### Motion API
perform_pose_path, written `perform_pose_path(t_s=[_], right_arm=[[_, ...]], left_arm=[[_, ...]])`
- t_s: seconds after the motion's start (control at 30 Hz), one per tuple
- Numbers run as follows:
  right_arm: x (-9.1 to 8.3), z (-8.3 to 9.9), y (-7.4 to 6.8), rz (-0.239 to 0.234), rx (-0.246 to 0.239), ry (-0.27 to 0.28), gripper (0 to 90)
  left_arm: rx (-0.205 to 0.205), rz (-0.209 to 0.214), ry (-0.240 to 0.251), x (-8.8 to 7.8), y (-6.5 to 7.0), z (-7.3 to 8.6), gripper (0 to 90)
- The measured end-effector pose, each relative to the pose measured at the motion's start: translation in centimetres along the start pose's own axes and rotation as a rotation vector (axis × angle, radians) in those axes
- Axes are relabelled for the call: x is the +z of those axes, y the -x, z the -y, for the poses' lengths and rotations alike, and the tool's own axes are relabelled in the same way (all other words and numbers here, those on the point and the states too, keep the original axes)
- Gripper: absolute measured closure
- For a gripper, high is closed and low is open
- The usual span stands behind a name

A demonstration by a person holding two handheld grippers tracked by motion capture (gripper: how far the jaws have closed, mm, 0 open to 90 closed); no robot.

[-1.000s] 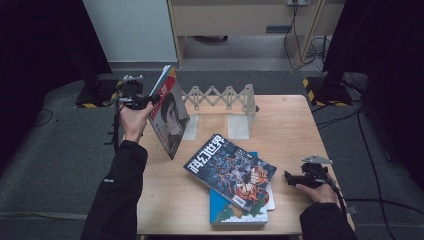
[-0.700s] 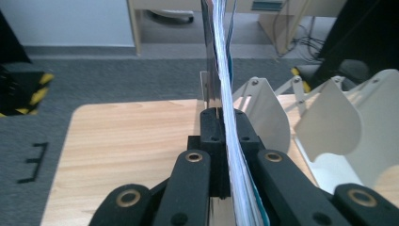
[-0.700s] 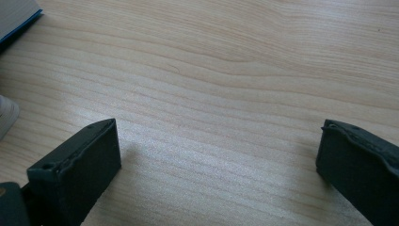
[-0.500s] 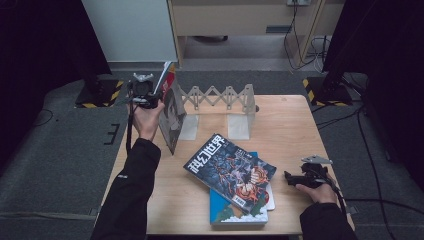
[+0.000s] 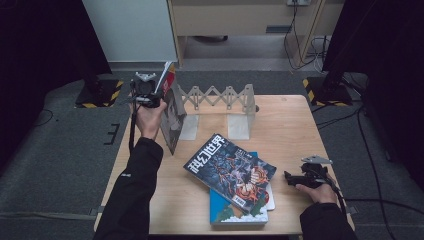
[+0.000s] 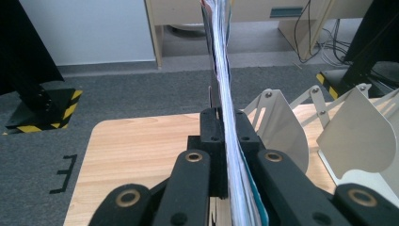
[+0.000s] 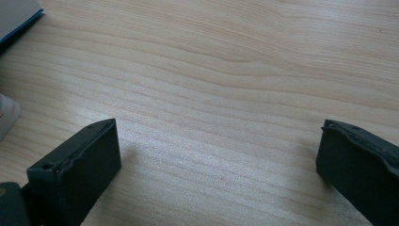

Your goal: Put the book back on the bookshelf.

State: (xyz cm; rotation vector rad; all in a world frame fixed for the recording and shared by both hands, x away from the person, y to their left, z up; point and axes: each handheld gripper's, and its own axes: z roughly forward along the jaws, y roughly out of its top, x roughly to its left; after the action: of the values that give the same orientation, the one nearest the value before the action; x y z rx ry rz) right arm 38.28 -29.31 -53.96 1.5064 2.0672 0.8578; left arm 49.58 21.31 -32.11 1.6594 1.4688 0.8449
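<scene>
My left gripper (image 6: pixel 225 136) is clamping a magazine (image 5: pixel 172 117) upright beside the rack (image 5: pixel 220 97). My right gripper (image 7: pixel 216 160) is resting with jaws apart over the tabletop (image 7: pixel 226 61).

sleeves (image 5: pixel 135 185): black | fingers (image 7: pixel 75 169): black, screwed | top plates: grey

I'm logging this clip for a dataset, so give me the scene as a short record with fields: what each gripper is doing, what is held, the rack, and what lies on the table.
left gripper: shut on the magazine, at the table's far left
magazine: held upright on its edge beside the rack's left end
right gripper: open, nothing between its jaws, low over bare wood at the table's right edge
rack: grey expanding book rack standing at the back of the table
book stack: a dark-covered magazine lying across a blue book, front centre
table: light wood
</scene>
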Motion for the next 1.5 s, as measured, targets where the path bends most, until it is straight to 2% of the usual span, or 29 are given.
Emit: perform_pose_path(t_s=[0.2, 0.37, 0.43, 0.53, 0.7, 0.8, 0.9, 0.93, 1.0, 1.03, 1.07, 1.1, 1.5], right_arm=[[0.0, 0.0, 0.0, 0.000, 0.000, 0.000, 0.6], [0.0, 0.0, 0.0, 0.000, 0.000, 0.000, 0.6], [0.0, 0.0, 0.0, 0.000, 0.000, 0.000, 0.6], [0.0, 0.0, 0.0, 0.000, 0.000, 0.000, 0.6], [0.0, 0.0, 0.0, 0.002, 0.000, 0.001, 0.5], [0.0, 0.0, 0.0, 0.002, 0.000, 0.002, 0.5], [0.0, 0.0, 0.0, 0.003, 0.002, 0.001, 0.5], [0.0, 0.0, 0.0, 0.003, 0.002, 0.001, 0.5], [0.0, 0.0, 0.0, 0.003, -0.002, 0.001, 0.5], [0.0, 0.0, 0.0, 0.003, 0.000, 0.000, 0.5], [0.0, 0.0, 0.0, 0.003, 0.000, 0.000, 0.5], [0.0, 0.0, 0.0, 0.003, 0.002, -0.001, 0.5], [0.0, 0.0, 0.0, 0.008, 0.007, -0.001, 0.6]], left_arm=[[0.000, 0.014, 0.011, -0.2, -0.3, 0.4, 84.8], [-0.004, 0.026, 0.036, -0.6, -0.5, 0.5, 78.6], [-0.009, 0.043, 0.049, -0.9, -0.6, 0.5, 73.0], [-0.007, 0.052, 0.073, -1.6, -0.8, 0.5, 70.2], [-0.003, 0.094, 0.118, -3.3, -1.3, 0.6, 62.7], [0.004, 0.099, 0.134, -4.0, -1.4, 0.7, 59.8], [-0.004, 0.136, 0.158, -5.3, -1.8, 1.0, 57.0], [-0.004, 0.136, 0.158, -5.3, -1.8, 1.0, 55.8], [-0.002, 0.149, 0.176, -5.9, -1.9, 1.4, 54.6], [-0.013, 0.171, 0.190, -6.5, -2.0, 1.8, 52.6], [-0.013, 0.171, 0.190, -6.5, -2.0, 1.8, 52.5], [-0.024, 0.191, 0.198, -7.0, -2.2, 2.3, 52.1], [-0.036, 0.244, 0.202, -9.1, -3.4, 6.0, 46.3]])
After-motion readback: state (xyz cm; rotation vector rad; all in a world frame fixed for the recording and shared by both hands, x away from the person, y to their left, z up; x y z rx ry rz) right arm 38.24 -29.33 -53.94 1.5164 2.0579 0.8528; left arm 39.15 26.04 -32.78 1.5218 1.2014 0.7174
